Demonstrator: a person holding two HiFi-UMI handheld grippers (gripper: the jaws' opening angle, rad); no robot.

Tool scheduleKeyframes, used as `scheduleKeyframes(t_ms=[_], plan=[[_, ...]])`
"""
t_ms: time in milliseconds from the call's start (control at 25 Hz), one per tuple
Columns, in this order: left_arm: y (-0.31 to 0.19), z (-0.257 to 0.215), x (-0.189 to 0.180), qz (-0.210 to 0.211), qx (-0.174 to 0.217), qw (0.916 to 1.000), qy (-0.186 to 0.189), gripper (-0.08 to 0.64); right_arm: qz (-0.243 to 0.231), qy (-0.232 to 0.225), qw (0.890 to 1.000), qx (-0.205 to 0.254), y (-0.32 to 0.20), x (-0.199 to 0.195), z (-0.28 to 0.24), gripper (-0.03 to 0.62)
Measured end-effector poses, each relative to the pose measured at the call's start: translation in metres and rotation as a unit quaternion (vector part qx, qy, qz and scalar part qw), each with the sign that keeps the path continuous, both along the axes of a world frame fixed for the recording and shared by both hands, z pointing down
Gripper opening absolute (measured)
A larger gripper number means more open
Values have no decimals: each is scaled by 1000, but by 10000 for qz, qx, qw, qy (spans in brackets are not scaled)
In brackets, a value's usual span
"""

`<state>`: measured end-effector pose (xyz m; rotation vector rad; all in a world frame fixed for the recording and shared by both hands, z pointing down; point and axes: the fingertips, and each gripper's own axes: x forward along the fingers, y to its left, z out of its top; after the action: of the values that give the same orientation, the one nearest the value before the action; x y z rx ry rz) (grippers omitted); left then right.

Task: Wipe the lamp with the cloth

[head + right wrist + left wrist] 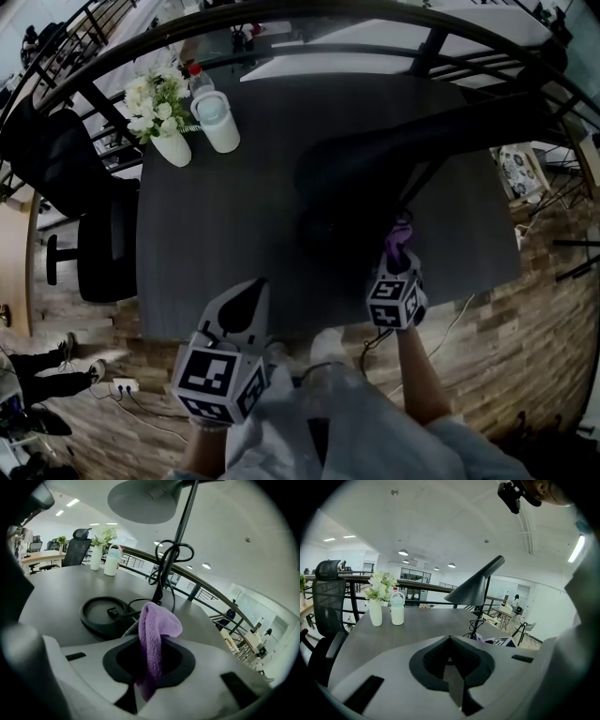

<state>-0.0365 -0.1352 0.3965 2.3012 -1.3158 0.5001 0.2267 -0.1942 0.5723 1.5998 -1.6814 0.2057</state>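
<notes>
Right gripper (400, 258): pinches our purple cloth (154, 630), near the lamp base (103, 613) on the table (56, 588). Left gripper (451, 641): pressed together, empty. We should lift and wipe the shade (143, 498) gently.

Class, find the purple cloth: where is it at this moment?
The purple cloth is clamped in the right gripper, sticking up just right of the lamp's round black base in the right gripper view.

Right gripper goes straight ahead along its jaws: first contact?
Probably the lamp stem near its foot, where the black cable loops. The right gripper is shut on the purple cloth, whose tip would touch first. The lamp base lies slightly left; depth is uncertain.
</notes>
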Motion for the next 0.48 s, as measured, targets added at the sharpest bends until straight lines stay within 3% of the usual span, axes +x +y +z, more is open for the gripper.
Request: scheduleKeyframes(t_ms=[480], plan=[[0,-4,-19,-130,-9,9999,40,14,-1013,-114,9940,-403,17,-92,23,57]])
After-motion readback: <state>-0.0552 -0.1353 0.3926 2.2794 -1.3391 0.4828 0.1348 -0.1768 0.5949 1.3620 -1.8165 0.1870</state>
